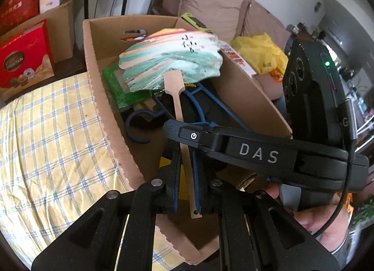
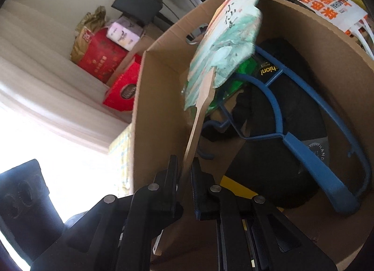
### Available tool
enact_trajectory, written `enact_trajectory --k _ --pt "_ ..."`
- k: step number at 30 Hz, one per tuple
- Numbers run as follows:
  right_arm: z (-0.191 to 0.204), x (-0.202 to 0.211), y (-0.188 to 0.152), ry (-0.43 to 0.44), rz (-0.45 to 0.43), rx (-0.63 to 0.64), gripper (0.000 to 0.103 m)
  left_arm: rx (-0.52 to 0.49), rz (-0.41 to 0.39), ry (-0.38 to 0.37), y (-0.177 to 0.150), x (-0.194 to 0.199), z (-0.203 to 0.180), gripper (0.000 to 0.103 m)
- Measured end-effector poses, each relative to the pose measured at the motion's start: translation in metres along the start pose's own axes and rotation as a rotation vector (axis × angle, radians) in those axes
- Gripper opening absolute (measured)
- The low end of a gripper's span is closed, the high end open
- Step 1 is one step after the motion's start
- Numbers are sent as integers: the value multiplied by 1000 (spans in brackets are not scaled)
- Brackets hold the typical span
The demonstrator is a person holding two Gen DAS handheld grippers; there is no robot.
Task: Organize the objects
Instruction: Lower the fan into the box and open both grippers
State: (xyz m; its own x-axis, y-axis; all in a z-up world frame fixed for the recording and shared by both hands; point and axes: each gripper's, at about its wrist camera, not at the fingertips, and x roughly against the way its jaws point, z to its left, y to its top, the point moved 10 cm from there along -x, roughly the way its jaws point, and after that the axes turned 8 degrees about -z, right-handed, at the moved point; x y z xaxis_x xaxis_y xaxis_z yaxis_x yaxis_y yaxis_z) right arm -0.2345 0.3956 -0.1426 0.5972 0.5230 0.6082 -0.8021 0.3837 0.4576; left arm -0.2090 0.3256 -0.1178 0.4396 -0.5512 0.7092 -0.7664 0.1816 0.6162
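While both grippers clamp the wooden handle of the hand fan, left gripper and right gripper each have jaws pinched tight on the stick, and the painted head hangs ahead of the jaws over the open cardboard box. Risk now: that thin handle could twist or snap if the two grips pull unevenly, or the head could snag the blue hanger below.

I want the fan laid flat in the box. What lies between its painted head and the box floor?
In the left wrist view, under the fan inside the cardboard box lie a green sheet and a blue hanger on dark items.
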Motion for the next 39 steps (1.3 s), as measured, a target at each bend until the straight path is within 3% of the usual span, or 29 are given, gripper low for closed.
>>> enact_trajectory --k 6,13,17,20,22,25,30,33,35,36,38,39 --pt "-6 -2 4 -112 -9 72 14 31 -20 -12 5 16 7 12" --pt "-18 6 10 -167 -35 78 14 59 -49 -25 9 35 18 15" --pt "-25 6 12 -198 -49 83 15 41 -65 8 9 46 26 17" --pt "-26 6 14 -210 -62 83 23 50 -74 17 9 53 34 20" --pt "-28 10 15 -229 -71 91 24 56 -82 23 8 59 40 21" --pt "-24 18 17 -217 -90 88 27 56 -98 52 9 67 50 31" --pt "-11 32 18 -268 -128 178 40 36 -138 136 11 84 67 57" --pt "-3 40 15 -306 -152 242 46 16 -167 187 13 96 75 59" --pt "3 44 11 -333 -165 290 59 -5 -180 213 13 103 79 63" --pt "5 45 9 -341 -170 309 63 -13 -185 226 12 106 81 76" --pt "14 49 4 -344 -183 354 73 -18 -205 247 9 113 86 88" --pt "17 51 2 -348 -189 368 76 -17 -215 255 8 117 89 90"
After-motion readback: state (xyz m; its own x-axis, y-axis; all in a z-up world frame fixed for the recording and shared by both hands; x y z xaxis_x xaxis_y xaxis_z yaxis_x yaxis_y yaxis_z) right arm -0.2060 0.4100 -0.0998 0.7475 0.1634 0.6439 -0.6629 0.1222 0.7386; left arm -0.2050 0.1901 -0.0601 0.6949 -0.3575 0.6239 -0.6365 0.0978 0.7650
